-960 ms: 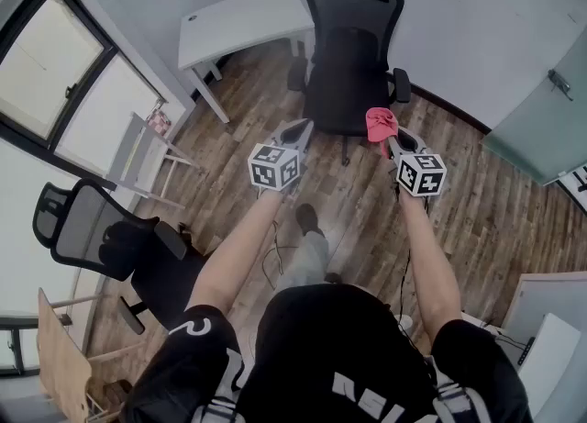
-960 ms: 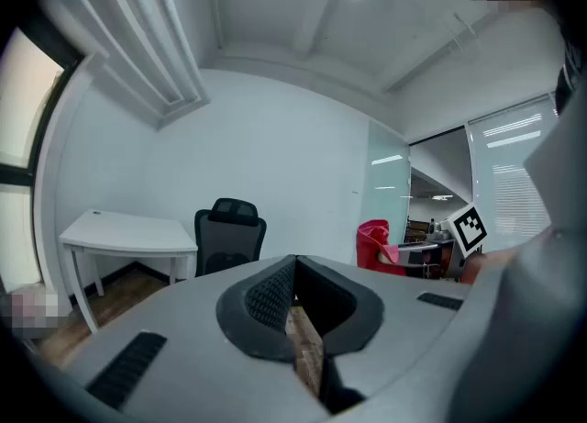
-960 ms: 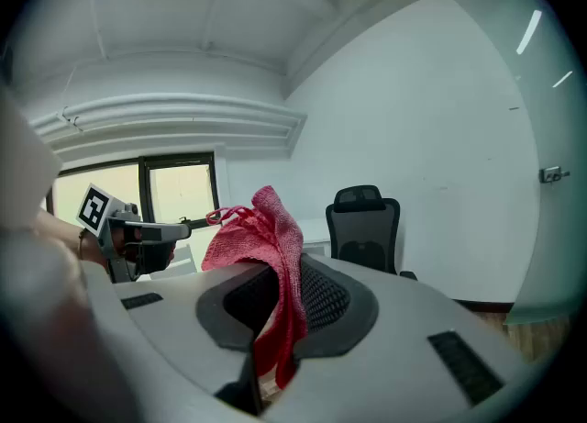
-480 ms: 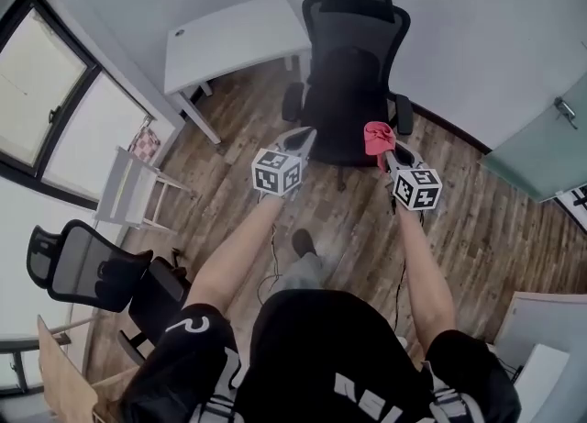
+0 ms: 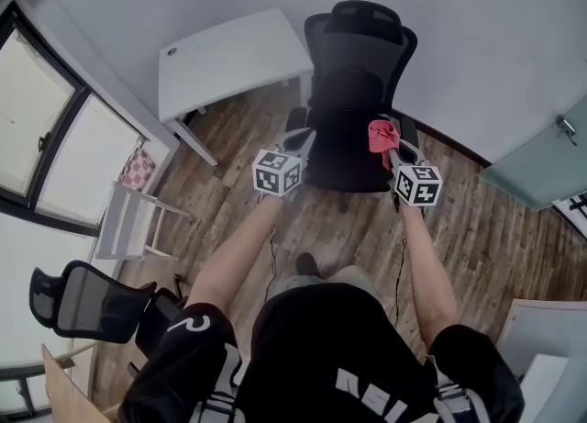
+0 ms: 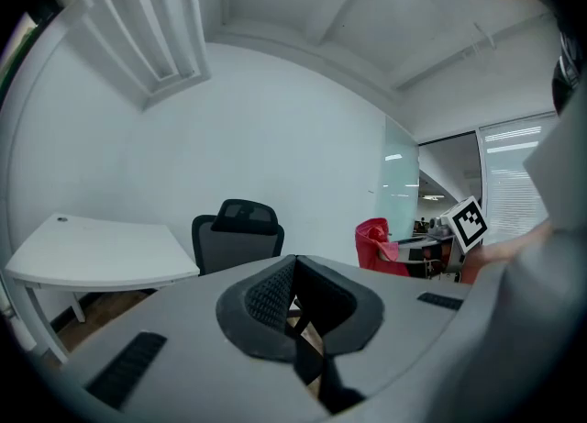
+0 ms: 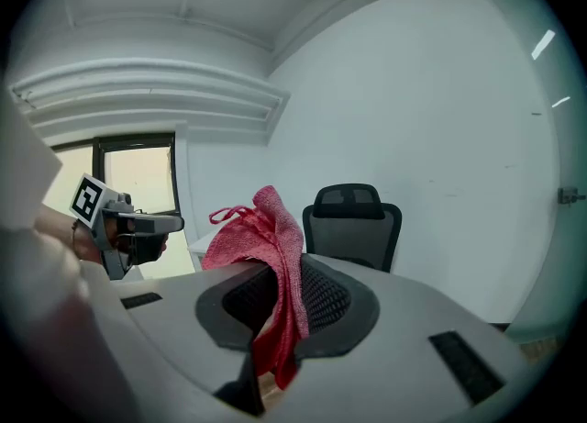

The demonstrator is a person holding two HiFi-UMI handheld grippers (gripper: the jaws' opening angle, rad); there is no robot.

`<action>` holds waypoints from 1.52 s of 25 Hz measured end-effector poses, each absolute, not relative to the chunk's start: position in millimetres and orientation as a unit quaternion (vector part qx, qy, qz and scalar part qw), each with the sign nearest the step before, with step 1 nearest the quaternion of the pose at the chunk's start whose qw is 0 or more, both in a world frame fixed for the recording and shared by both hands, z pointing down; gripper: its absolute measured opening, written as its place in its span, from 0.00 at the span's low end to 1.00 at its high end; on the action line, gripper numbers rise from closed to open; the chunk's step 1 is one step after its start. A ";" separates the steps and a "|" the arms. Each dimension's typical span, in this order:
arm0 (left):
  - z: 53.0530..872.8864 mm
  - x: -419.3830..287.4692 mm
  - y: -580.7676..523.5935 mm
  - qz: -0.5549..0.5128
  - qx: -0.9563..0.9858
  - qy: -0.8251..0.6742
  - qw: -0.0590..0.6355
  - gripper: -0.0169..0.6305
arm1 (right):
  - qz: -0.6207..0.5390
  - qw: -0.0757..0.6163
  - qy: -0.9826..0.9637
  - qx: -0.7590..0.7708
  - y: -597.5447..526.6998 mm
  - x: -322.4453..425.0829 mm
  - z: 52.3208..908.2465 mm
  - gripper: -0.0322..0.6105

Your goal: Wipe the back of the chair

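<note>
Upper centre of the head view, we see the black mesh-backed office chair (image 5: 359,54) upright; our gripper views add the left gripper (image 6: 295,291) pinched together, right gripper (image 7: 273,313) clamping a red terry cloth (image 7: 261,228).

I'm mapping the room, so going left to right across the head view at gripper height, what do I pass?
White rack → left gripper → right gripper shut on the red cloth → glass door.

The chair (image 5: 353,91) backs close to the far wall (image 5: 459,36); a desk (image 5: 229,59) crowds its left; the floor (image 5: 468,201) on its right lies open.
</note>
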State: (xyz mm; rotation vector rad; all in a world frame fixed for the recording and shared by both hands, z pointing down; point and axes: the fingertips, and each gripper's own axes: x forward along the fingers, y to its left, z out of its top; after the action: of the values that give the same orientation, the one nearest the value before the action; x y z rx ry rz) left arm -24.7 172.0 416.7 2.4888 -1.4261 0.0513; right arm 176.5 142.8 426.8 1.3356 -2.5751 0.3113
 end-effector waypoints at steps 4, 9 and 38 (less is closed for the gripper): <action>415.4 -38.5 148.9 0.015 0.858 -0.495 0.137 0.06 | 0.109 0.114 -0.873 0.462 114.5 162.5 429.0 0.16; 415.1 -54.7 122.4 0.010 0.855 -0.499 0.139 0.06 | 0.113 0.108 -0.869 0.470 74.4 146.2 431.2 0.16; 427.7 -123.6 -232.5 0.026 0.856 -0.496 0.146 0.06 | 0.129 0.095 -0.878 0.450 -319.6 9.7 434.2 0.16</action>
State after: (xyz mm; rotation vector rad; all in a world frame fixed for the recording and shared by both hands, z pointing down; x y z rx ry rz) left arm -123.6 -232.5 427.7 2.4641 -1.4270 0.0736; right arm 9.7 -319.6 434.2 1.3355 -2.6043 0.3831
